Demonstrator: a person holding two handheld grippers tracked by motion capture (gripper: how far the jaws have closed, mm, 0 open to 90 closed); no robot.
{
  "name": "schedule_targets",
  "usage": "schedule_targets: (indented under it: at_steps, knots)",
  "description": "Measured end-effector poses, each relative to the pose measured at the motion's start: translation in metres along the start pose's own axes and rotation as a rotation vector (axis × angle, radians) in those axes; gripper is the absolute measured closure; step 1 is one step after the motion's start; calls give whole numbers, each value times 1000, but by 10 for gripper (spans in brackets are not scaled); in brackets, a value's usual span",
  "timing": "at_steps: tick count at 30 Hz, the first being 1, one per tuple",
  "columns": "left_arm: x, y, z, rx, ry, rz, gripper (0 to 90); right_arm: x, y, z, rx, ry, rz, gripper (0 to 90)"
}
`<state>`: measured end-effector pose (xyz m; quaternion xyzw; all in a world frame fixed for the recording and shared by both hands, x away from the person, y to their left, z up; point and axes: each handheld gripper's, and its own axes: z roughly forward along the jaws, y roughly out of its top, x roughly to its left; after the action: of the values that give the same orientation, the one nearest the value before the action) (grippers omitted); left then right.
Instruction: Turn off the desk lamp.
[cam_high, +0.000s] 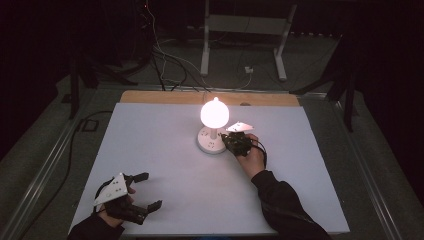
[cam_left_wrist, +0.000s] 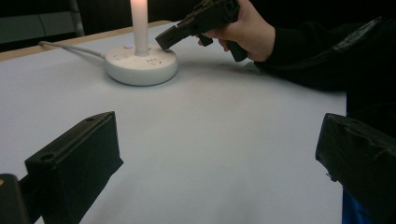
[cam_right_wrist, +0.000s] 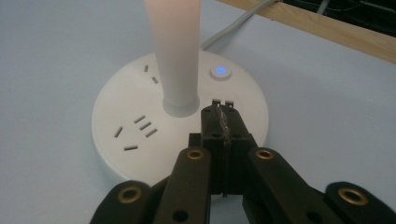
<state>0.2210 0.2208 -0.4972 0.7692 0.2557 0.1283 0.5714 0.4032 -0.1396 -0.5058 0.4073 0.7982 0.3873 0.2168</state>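
Note:
A lit bulb (cam_high: 214, 113) glows on a white stem (cam_right_wrist: 175, 51) rising from a round white socket base (cam_high: 210, 142) near the table's middle. The base (cam_right_wrist: 140, 154) has a small button lit blue (cam_right_wrist: 220, 72) and several plug slots. My right gripper (cam_right_wrist: 222, 103) hovers over the base's right side with its jaws pressed together and nothing between them; from the left gripper view the right gripper (cam_left_wrist: 161, 43) reaches the base (cam_left_wrist: 140, 67) edge. My left gripper (cam_high: 145, 190) rests open near the table's front left corner, jaws wide apart.
A white sheet (cam_high: 150, 150) covers the table, with a wooden strip (cam_high: 165, 97) along the far edge. A grey cable (cam_right_wrist: 233, 25) runs from the base toward the back. Stands and cables lie on the dark floor beyond.

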Motion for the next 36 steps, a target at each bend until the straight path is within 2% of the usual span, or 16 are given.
schedule_targets:
  at_steps: [7,10,13,15,19,21,22,25,30,36]
  knots:
    - [0,0,0,0,-2,-1,5,0,-1,1,0,1,-2,896]
    - [0,0,0,-2,-3,-3,5,1,0,1,0,-6,-18,896]
    - [0,0,0,0,-3,0,5,0,-2,1,-7,-2,-19,897]
    - [0,0,0,-3,-3,-1,5,-1,-3,1,-11,7,0,898]
    - [0,0,0,-2,-4,-2,5,0,-1,-1,-7,-2,-8,897]
    - [0,0,0,-4,-3,0,5,-4,7,-13,-60,9,22,897]
    - [0,0,0,-2,-2,-1,5,-4,7,-13,-60,9,22,897]
    - [1,0,0,0,0,-2,5,-7,18,-29,-111,12,37,897]
    - [0,0,1,4,-2,2,5,-7,20,-34,-124,13,41,897]
    - [0,0,1,2,1,2,5,-6,17,-29,-113,18,36,896]
